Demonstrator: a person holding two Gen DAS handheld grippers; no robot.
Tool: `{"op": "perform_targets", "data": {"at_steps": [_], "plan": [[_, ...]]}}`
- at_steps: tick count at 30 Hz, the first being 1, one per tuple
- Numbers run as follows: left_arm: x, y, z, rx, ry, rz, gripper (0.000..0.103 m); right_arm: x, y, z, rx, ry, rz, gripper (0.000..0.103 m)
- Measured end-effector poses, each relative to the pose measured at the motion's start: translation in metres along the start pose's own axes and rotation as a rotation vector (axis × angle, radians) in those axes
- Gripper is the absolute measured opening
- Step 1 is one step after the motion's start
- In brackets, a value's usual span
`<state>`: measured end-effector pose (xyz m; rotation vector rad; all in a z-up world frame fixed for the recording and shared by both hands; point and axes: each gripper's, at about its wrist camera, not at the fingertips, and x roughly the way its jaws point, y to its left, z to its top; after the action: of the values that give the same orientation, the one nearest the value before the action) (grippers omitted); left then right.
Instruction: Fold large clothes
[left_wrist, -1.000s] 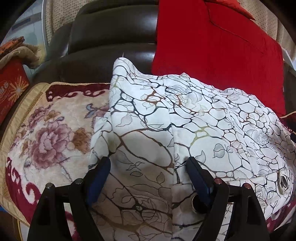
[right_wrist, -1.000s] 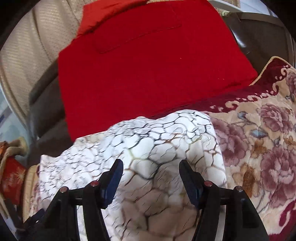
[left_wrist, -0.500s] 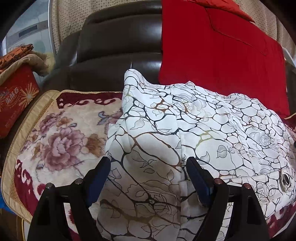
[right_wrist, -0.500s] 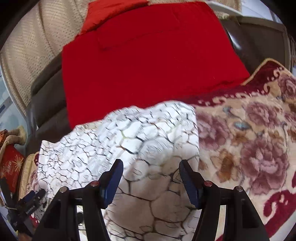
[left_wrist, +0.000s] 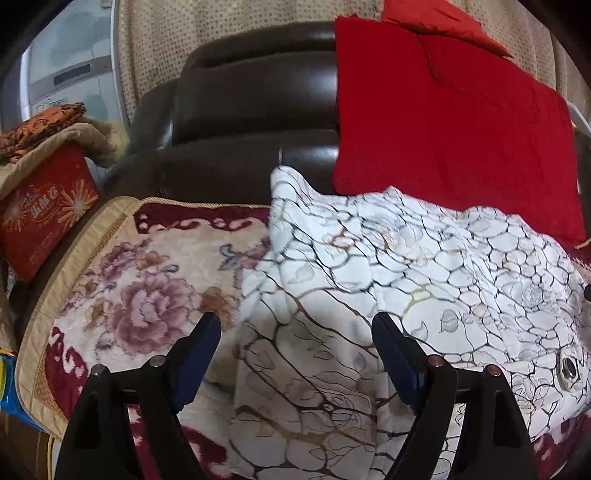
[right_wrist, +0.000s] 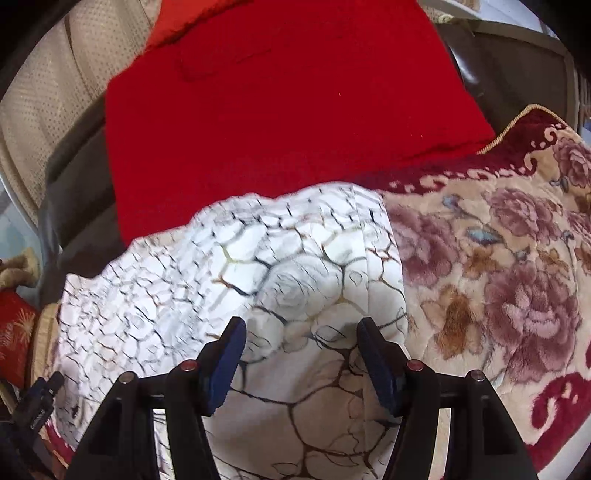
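Note:
A white garment (left_wrist: 388, 280) printed with dark branching lines and roses lies folded on a floral seat cover (left_wrist: 140, 295). It has a metal snap (left_wrist: 569, 369) near its right end. My left gripper (left_wrist: 295, 332) is open and empty, hovering over the garment's left edge. In the right wrist view the same garment (right_wrist: 236, 280) fills the lower middle. My right gripper (right_wrist: 301, 330) is open and empty above the garment's right end. The left gripper's tip (right_wrist: 40, 398) shows at the far lower left of that view.
A red cushion (left_wrist: 443, 129) leans on the dark leather sofa back (left_wrist: 251, 122) behind the garment. A red box (left_wrist: 44, 214) under folded blankets (left_wrist: 48, 129) stands at the left. The floral cover (right_wrist: 498, 277) extends to the right of the garment.
Both grippers have pulled back and up from the garment, staying open. The left gripper's view has shifted left, so more seat cover and sofa back show.

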<state>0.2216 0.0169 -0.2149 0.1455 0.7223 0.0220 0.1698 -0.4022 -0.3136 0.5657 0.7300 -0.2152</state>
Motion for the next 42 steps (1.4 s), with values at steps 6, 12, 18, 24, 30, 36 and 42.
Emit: {"op": "perform_targets", "data": {"at_steps": [6,12,18,24,30,36,42], "plan": [[-0.008,0.015,0.003,-0.031,-0.026,0.028,0.084,-0.003,0.013,0.002,-0.011,-0.014,0.033,0.066],[-0.013,0.024,0.005,-0.050,-0.041,0.045,0.084,-0.001,0.020,0.000,-0.018,-0.014,0.047,0.066],[-0.015,0.027,0.006,-0.058,-0.047,0.052,0.084,0.002,0.024,-0.001,-0.021,-0.008,0.050,0.066],[-0.016,0.027,0.006,-0.057,-0.052,0.062,0.084,0.003,0.024,-0.001,-0.019,-0.001,0.051,0.066],[-0.016,0.034,0.007,-0.077,-0.051,0.098,0.084,0.003,0.021,0.000,0.000,0.004,0.055,0.066],[-0.018,0.047,0.008,-0.116,-0.063,0.133,0.084,0.004,0.023,-0.001,0.001,0.003,0.062,0.066],[-0.030,0.062,0.011,-0.159,-0.102,0.162,0.084,0.006,0.029,-0.002,-0.007,0.006,0.070,0.066]]}}
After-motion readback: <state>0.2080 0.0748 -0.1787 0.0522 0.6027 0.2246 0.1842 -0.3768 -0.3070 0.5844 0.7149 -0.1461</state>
